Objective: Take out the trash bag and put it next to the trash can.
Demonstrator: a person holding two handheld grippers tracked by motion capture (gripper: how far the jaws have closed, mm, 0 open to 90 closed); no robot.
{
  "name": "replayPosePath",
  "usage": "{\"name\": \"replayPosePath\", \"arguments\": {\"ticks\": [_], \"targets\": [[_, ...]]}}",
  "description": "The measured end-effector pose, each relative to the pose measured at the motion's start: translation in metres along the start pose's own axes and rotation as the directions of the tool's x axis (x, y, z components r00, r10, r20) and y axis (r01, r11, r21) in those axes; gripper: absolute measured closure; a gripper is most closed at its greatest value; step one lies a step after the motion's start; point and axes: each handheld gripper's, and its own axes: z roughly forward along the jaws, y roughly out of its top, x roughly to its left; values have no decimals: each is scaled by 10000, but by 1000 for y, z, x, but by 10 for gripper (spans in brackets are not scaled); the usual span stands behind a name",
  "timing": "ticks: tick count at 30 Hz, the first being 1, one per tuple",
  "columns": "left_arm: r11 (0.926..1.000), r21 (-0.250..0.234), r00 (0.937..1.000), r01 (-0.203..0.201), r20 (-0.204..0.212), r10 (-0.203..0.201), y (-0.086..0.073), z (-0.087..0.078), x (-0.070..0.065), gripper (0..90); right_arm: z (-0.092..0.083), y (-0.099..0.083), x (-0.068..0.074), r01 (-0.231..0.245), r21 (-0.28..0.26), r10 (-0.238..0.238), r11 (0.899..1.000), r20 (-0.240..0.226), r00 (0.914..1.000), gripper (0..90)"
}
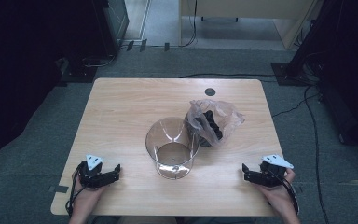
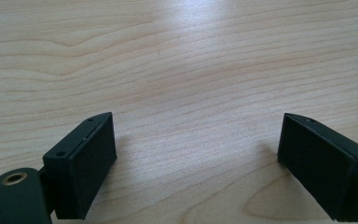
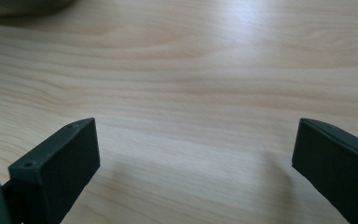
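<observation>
A clear plastic container (image 1: 171, 147) stands upright at the middle of the wooden table (image 1: 121, 112). Right behind it, touching its right side, lies a crumpled translucent bag (image 1: 213, 120) with dark things inside. My left gripper (image 1: 116, 171) rests near the front left of the table, jaws wide apart over bare wood. My right gripper (image 1: 245, 171) rests near the front right, also open. In the left gripper view, the left gripper (image 2: 196, 163) holds nothing, and in the right gripper view the right gripper (image 3: 193, 172) holds nothing either.
A small dark round grommet (image 1: 209, 92) sits in the table near its far edge. Cables (image 1: 307, 107) trail over the grey floor to the right. Dark stands and equipment (image 1: 307, 51) flank the table at the back.
</observation>
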Motion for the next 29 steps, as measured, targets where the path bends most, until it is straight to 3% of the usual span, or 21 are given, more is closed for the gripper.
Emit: {"name": "replayPosePath", "arguments": {"ticks": [7, 10, 29], "targets": [[10000, 6, 10000, -9, -3, 9, 0, 0, 0, 112, -5, -6, -16, -506, 436, 493, 9978, 313, 9983, 6], [10000, 6, 10000, -8, -3, 8, 0, 0, 0, 112, -7, -9, -20, -380, 494, 350, 9981, 592, 9976, 6], [10000, 6, 10000, -9, 1, 9, 0, 0, 0, 112, -16, -18, -27, -457, 414, 430, 9981, 656, 9969, 7]]}}
